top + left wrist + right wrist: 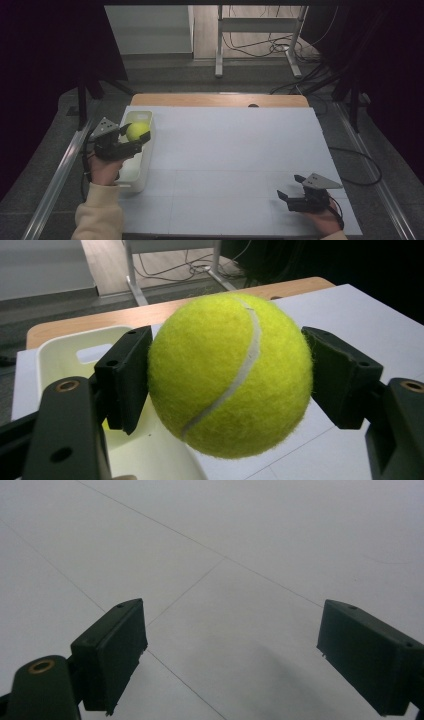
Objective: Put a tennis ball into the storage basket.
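A yellow-green tennis ball (pixel 137 131) (pixel 230 375) is held between the black jaws of my left gripper (pixel 134 135) (pixel 227 375), which is shut on it. Both pads press the ball's sides. The ball hangs just over the white plastic bin (pixel 134 172) (pixel 65 352) at the left edge of the table. My right gripper (pixel 291 187) (pixel 232 655) rests low near the table's front right corner, its jaws wide open with nothing between them, over the bare white sheet (pixel 240 555).
A white sheet (pixel 235 150) covers the wooden table (pixel 220 100). Metal rails run along both sides of the table. A white stand with cables (pixel 260 35) is on the floor beyond the far edge.
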`<state>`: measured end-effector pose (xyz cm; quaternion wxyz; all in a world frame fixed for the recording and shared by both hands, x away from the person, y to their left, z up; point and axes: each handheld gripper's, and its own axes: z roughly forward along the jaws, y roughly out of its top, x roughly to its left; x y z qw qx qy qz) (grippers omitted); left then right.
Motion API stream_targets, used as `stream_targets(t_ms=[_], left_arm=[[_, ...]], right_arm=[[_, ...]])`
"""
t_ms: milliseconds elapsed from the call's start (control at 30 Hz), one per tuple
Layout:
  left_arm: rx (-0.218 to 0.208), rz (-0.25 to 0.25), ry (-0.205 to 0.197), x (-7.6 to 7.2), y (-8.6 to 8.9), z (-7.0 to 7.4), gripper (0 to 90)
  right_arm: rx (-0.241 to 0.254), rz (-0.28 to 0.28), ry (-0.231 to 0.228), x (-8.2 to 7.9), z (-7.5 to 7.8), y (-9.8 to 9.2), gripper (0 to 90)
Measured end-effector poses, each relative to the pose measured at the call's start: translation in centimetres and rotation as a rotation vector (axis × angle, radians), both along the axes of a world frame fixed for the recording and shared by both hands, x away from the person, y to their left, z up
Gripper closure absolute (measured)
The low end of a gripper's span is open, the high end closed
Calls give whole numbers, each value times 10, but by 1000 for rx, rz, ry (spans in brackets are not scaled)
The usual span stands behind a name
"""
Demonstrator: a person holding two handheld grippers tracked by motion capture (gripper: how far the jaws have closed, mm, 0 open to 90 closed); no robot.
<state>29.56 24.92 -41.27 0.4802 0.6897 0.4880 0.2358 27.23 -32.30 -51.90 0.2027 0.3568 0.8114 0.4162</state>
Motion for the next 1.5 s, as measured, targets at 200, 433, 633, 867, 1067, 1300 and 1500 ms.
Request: stream_targets(t_ms=[200,433,633,867,1067,1300,1500], left_arm=[[23,35,11,1,8,-4,255],[33,62,29,3,15,-8,255],[36,65,57,7,15,-12,255],[81,67,97,11,13,-17,255],[116,72,147,19,14,-24,255],[134,86,191,27,17,-30,255],[140,89,216,28,20,-33,254]], right_arm=[[-1,-1,0,0,0,0,129],[0,0,2,0,0,0,129],[1,-1,-2,0,0,0,129],[4,0,-5,-1,1,0,129],[2,-1,-4,-1,1,1,129],[2,0,-4,-1,1,1,129],[5,1,-3,0,0,1,129]])
